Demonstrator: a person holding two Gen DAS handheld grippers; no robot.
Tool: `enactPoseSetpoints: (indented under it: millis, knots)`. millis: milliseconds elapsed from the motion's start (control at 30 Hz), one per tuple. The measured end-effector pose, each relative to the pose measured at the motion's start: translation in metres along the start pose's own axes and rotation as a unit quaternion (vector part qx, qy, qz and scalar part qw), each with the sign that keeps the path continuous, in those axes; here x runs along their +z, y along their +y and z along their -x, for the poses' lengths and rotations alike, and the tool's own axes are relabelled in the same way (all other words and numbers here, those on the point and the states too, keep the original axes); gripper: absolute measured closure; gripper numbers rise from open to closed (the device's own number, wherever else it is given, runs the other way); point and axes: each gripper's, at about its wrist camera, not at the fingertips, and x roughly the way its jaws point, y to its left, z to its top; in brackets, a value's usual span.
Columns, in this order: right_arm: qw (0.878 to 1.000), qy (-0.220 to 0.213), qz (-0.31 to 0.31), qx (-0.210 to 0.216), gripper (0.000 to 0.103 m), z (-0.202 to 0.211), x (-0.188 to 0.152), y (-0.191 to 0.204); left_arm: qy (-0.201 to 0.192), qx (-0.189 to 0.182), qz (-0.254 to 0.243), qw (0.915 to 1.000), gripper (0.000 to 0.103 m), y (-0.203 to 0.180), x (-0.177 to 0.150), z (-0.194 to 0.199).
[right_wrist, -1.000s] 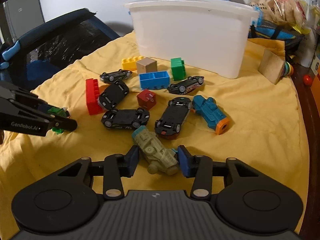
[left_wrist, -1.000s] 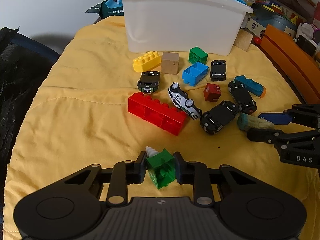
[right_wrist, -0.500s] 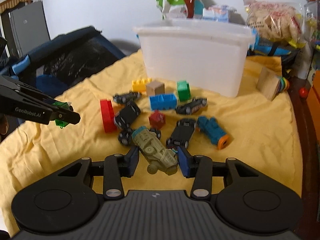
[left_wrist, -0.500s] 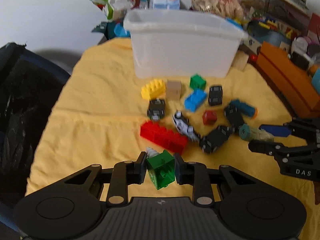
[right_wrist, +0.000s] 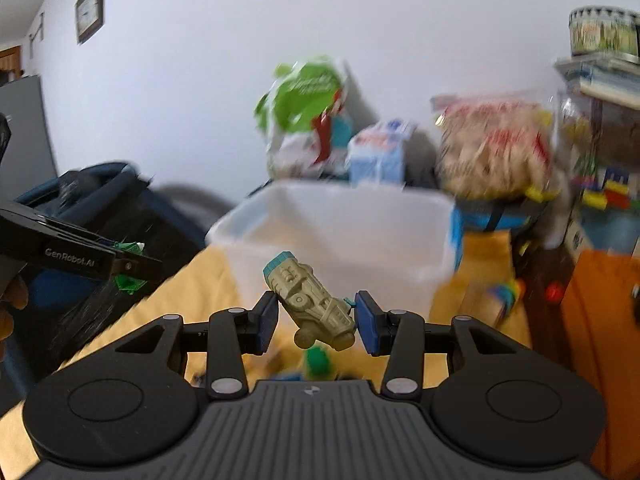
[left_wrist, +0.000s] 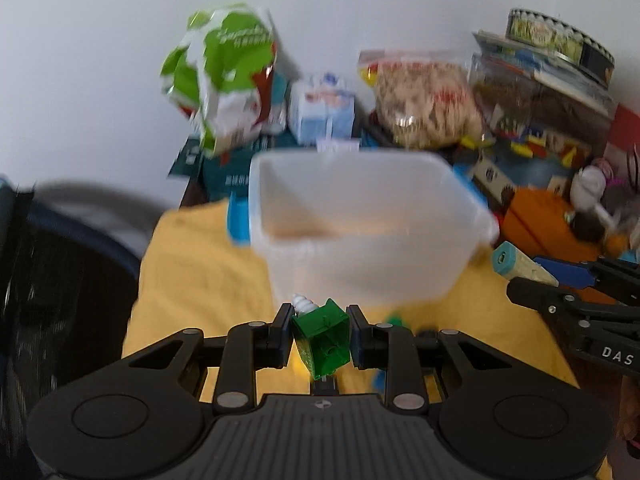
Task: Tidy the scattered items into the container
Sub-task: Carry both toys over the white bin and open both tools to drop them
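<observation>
My left gripper [left_wrist: 319, 334] is shut on a green block toy [left_wrist: 323, 338] with a white spiral tip, held in the air just before the white plastic container [left_wrist: 360, 264]. My right gripper [right_wrist: 316, 316] is shut on an olive toy vehicle [right_wrist: 310, 306] with a teal end, raised in front of the container [right_wrist: 340, 264]. The vehicle also shows at the right of the left wrist view [left_wrist: 520, 266]. The left gripper with the green toy shows at the left of the right wrist view [right_wrist: 128, 264]. The container's inside looks empty. Both views are blurred.
The yellow cloth [left_wrist: 192, 272] covers the surface. Snack bags [left_wrist: 224, 80], a blue-white carton [left_wrist: 322, 110] and toy boxes stand behind the container. A dark mesh chair [left_wrist: 48, 292] is at the left. An orange object [right_wrist: 600, 340] is at the right. Small toys lie below the grippers.
Both grippers have lifted with their toys and moved forward toward the container. The scattered toys on the cloth have dropped mostly out of view.
</observation>
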Motion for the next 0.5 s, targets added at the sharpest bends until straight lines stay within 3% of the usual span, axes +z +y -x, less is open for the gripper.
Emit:
enactPoseSetpoints:
  millis: [233, 500]
  knots:
    - [0.999, 0.0, -0.015, -0.05, 0.057, -0.056, 0.043, -0.021, -0.008, -0.014, -0.028, 0.9995, 0.072, 0.002, 0.057, -0.052]
    - [0.994, 0.047, -0.031, -0.089, 0.057, -0.113, 0.048, -0.049, 0.029, -0.024, -0.019, 0.9991, 0.072, 0.008, 0.075, -0.116]
